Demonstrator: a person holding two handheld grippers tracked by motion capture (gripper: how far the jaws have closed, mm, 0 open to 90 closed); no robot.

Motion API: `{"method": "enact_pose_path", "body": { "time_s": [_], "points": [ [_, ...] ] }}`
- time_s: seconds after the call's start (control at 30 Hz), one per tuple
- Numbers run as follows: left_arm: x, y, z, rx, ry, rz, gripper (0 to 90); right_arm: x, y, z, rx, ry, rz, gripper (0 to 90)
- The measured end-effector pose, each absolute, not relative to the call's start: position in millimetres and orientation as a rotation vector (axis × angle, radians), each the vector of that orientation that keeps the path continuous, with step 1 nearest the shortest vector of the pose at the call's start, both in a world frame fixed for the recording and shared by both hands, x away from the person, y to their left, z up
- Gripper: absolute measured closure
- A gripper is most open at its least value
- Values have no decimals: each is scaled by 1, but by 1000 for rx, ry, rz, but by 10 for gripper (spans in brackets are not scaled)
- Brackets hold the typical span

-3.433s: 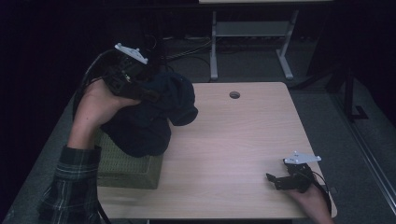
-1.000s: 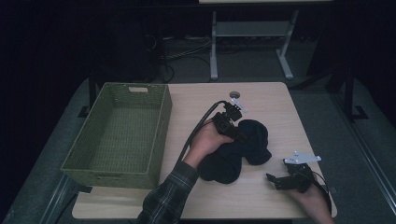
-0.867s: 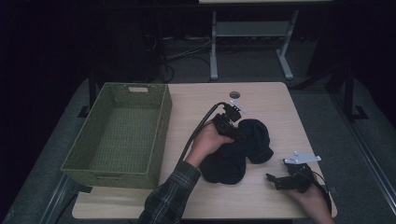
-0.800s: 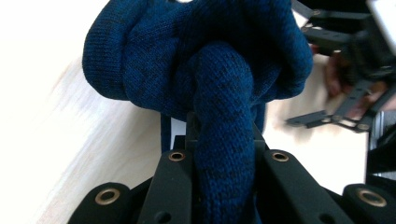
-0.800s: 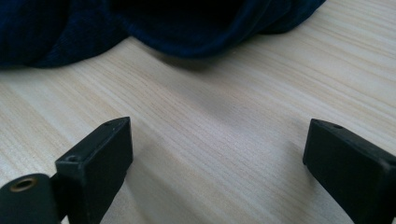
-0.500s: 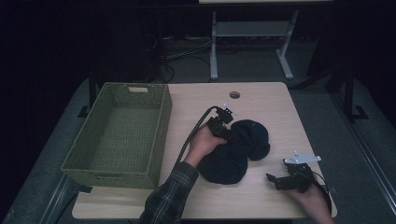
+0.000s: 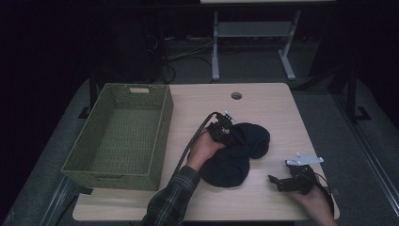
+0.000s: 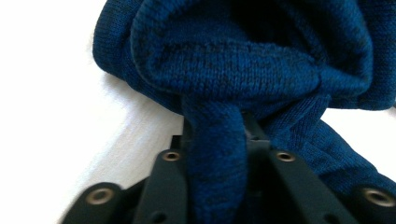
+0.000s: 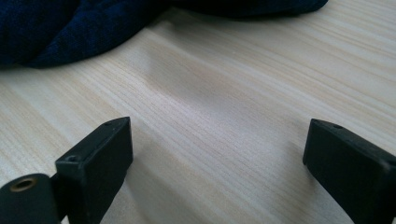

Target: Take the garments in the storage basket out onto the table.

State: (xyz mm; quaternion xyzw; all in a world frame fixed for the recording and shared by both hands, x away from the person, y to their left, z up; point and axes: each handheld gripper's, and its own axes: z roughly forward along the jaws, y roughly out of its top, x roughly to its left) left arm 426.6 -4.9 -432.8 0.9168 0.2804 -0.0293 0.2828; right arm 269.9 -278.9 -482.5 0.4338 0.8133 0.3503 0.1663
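Dark blue knitted garment lying bunched in a heap on the light wooden bench, to the right of the green woven basket and well apart from it; the basket stands at the bench's left edge with its interior showing bare weave; a small round hole sits in the bench beyond the garment, near the far edge.

Left claw at the garment's left upper edge, held in a hand whose plaid sleeve enters from the near side of the bench; its cable trails back past the hand toward the basket side; in the left gripper view a rolled fold of the knit runs straight down between the two black jaws, with the rest of the garment piled just ahead on the pale bench surface; the jaws have just been opening with the fold between them, and they stand only narrowly apart; whether the pads press on the cloth cannot be told.

Right claw resting low at the bench's near right corner, right of the garment and apart from it, a grey three-cornered plate on top; in the right gripper view its jaws stand wide apart with nothing between them, bare wood grain beneath, and the garment's edge lying farther off.
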Motion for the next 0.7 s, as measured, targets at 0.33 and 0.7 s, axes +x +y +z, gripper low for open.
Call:
{"method": "enact_pose_path", "body": {
  "time_s": [0.33,0.7],
  "points": [
    [420,10,-402,2432,750,72,224,270,-279,-482,1235,2316,997,80],
    [396,35,-374,2395,716,118,260,270,-279,-482,1233,2317,994,80]
  ]
}}
